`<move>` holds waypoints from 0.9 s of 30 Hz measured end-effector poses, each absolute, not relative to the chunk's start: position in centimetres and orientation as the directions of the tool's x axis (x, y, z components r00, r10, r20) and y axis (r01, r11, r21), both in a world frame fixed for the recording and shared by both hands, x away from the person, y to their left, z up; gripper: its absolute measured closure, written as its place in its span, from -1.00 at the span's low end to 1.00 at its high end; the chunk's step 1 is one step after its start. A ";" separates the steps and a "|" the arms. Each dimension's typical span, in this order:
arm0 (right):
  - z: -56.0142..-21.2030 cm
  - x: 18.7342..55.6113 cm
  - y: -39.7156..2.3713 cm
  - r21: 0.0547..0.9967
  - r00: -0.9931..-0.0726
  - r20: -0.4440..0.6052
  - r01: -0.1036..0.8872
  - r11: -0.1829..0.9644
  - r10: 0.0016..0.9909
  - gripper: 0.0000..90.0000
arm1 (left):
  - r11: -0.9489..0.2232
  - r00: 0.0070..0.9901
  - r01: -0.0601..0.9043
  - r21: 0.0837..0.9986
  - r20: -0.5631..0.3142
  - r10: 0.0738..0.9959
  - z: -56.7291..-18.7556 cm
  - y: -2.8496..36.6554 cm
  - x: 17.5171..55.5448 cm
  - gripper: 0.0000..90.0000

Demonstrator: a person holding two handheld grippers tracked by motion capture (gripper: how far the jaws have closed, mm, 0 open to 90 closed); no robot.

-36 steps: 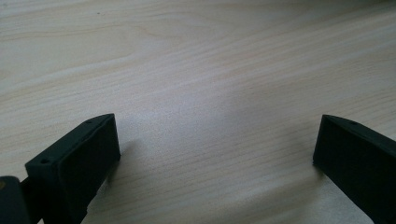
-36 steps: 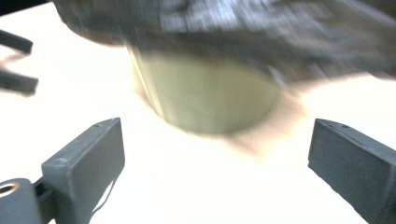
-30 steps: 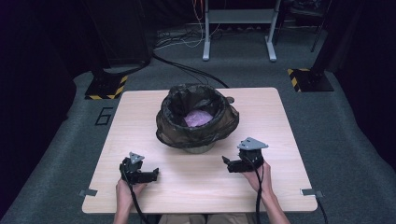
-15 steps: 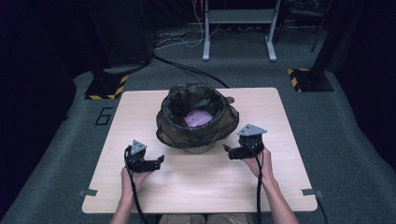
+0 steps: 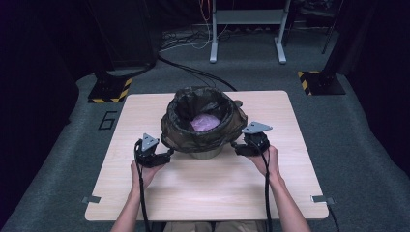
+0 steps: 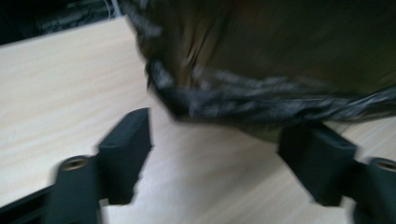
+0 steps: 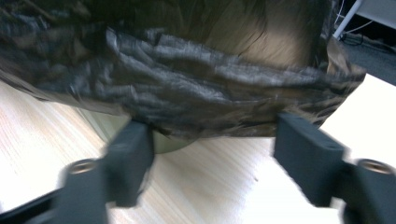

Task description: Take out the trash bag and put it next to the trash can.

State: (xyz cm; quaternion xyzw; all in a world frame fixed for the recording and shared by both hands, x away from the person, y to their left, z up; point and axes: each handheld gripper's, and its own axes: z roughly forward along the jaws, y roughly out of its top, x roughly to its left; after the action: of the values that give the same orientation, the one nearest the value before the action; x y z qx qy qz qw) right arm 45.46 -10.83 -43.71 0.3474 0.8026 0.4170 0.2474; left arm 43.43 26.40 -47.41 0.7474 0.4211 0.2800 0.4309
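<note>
Here, at frame centre, a bin lined with a dark bag stands on the wooden table, something pink inside. The left gripper and right gripper flank it, jaws spread wide, the bag's folded hem hanging just before them.

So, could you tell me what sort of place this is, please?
Probably a lab or recording workspace: grey carpet, a stand foot with hazard stripes, loose cables and a lone wooden table.
</note>
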 end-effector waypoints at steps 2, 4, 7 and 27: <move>-43.6 45.5 -10.7 0.843 -0.631 -0.104 0.355 0.404 0.769 0.20 | -0.287 0.496 0.361 0.887 0.078 0.865 -47.2 26.1 43.5 0.02; -43.5 45.5 -10.6 0.848 -0.632 -0.100 0.350 0.398 0.769 0.48 | -0.312 0.521 0.342 0.887 0.097 0.848 -47.2 25.8 43.6 0.30; -43.3 45.4 -10.6 0.858 -0.632 -0.086 0.346 0.380 0.770 0.82 | -0.325 0.539 0.318 0.891 0.112 0.835 -47.1 25.5 43.8 0.66; -38.5 41.3 -12.8 0.925 -0.627 -0.035 0.275 0.263 0.778 0.97 | -0.301 0.598 0.169 0.938 0.145 0.788 -41.9 26.3 40.7 1.00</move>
State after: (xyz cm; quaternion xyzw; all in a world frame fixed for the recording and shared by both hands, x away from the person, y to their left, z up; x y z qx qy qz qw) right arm 41.30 -12.77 -38.52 0.3498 0.7531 0.4962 0.2536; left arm 40.70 26.26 -41.93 0.7437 0.3217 0.3122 0.4959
